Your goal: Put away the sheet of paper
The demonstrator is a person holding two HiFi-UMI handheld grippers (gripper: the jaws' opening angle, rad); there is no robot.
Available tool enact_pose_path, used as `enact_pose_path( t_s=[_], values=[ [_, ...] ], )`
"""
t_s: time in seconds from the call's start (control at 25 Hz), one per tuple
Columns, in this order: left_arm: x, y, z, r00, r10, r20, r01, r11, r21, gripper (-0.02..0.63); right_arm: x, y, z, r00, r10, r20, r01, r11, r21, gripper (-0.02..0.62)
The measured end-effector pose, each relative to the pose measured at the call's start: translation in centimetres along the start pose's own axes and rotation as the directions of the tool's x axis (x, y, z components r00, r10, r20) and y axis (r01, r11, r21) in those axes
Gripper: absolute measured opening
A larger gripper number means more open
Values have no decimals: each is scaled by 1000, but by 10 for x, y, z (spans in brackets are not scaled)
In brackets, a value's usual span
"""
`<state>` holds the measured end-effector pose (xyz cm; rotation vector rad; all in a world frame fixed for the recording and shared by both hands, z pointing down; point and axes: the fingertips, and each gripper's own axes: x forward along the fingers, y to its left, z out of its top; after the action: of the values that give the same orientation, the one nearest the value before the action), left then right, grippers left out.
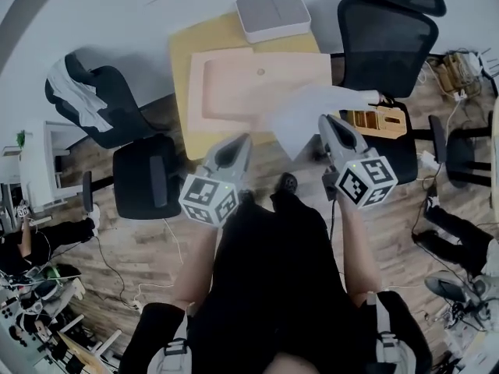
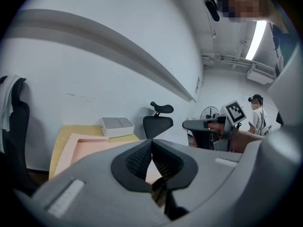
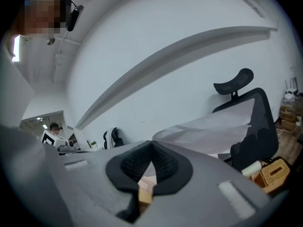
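Two hand-held grippers (image 1: 240, 139) (image 1: 324, 121), one paper sheet (image 1: 300, 111)

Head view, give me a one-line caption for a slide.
Right gripper holds a sheet of paper near a pink tray on the table; left gripper shut, empty.

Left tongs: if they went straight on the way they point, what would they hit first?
Probably the shallow pink tray on the yellow wooden table; the left tongs, shut and empty, aim at it. Height is unclear, so they might pass above it.
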<state>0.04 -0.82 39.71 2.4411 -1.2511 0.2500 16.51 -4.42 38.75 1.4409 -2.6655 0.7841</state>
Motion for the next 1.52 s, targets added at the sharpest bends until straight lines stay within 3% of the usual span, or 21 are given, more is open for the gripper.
enact_pose_path(
  t_s=[0.44, 0.96, 1.28, 1.52],
  values=[
    [13, 16, -18, 998, 35, -52, -36, 999, -26, 11, 30, -17, -12, 998, 39, -49, -38, 999, 30, 1],
    [54, 91, 18, 1000, -10, -1, 10, 999, -36, 11, 114, -18, 26, 997, 1, -80, -5, 999, -52, 0],
    [65, 149, 28, 1000, -17, 21, 17, 1000, -25, 11, 168, -13, 12, 975, 58, -214, -76, 994, -76, 2],
    [67, 172, 20, 1000, -9, 4, 9, 999, -46, 11, 187, -19, -9, 959, 78, -272, -87, 996, -21, 2]
  ],
)
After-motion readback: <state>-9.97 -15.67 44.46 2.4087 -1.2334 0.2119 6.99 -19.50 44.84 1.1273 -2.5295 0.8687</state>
